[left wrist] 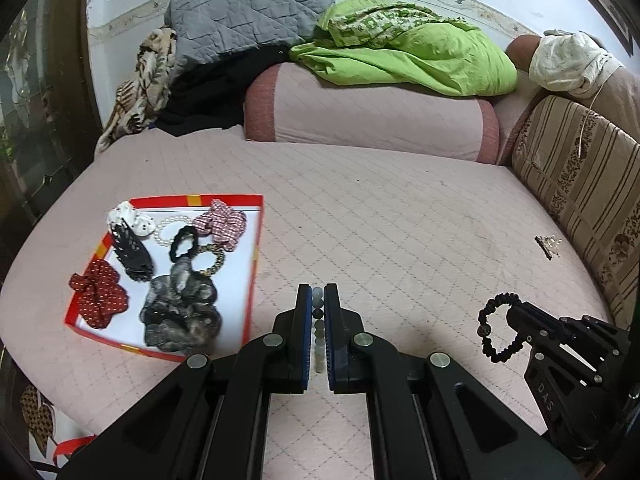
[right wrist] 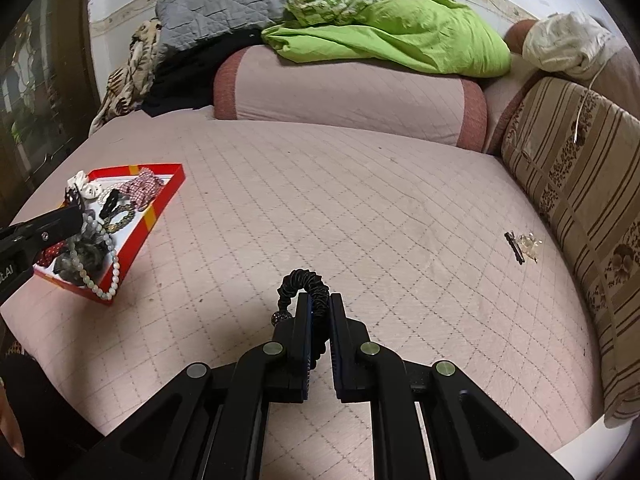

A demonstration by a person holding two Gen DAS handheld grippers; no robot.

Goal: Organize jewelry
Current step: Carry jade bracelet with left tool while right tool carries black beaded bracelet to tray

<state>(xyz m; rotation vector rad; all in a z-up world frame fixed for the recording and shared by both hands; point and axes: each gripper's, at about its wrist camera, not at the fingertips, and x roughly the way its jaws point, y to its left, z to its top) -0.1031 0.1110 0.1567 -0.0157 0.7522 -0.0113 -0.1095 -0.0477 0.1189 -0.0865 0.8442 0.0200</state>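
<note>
Beads and hair tie held above the pink bed

Clutter sits mostly at the far edge. Left gripper (left wrist: 318, 300) has its fingers clamped on a string of pale green beads (left wrist: 318, 320), which shows from the right wrist as a loop (right wrist: 105, 268) hanging beside the red box (right wrist: 168, 190). Right gripper (right wrist: 320, 308) has its fingers pressed together on a black coiled hair tie (right wrist: 304, 280); from the left wrist view that same tie (left wrist: 494, 328) sticks out of the gripper (left wrist: 520, 320) at 4 o'clock.

The red box (left wrist: 256, 248) lies at 9 o'clock in the left view, on the bed, and holds scrunchies, a pearl ring and a black clip; a dark grey scrunchie (left wrist: 184, 312) fills its near corner. A small clip with clear bits (left wrist: 546, 245) lies alone at 3 o'clock, near the striped cushion (left wrist: 580, 208).

Between the box and that small clip the quilted pink bedcover (left wrist: 380, 220) is bare, a wide stretch running up to the pink bolster (left wrist: 372, 116) at 12 o'clock. On and behind the bolster lie a green cloth (left wrist: 408, 48), a grey quilted pillow (left wrist: 248, 12) and a patterned cloth (left wrist: 140, 88). A white bundle (left wrist: 568, 60) sits at 2 o'clock. The bed's edge curves down at 8 o'clock, next to dark wood and glass (left wrist: 36, 120).
</note>
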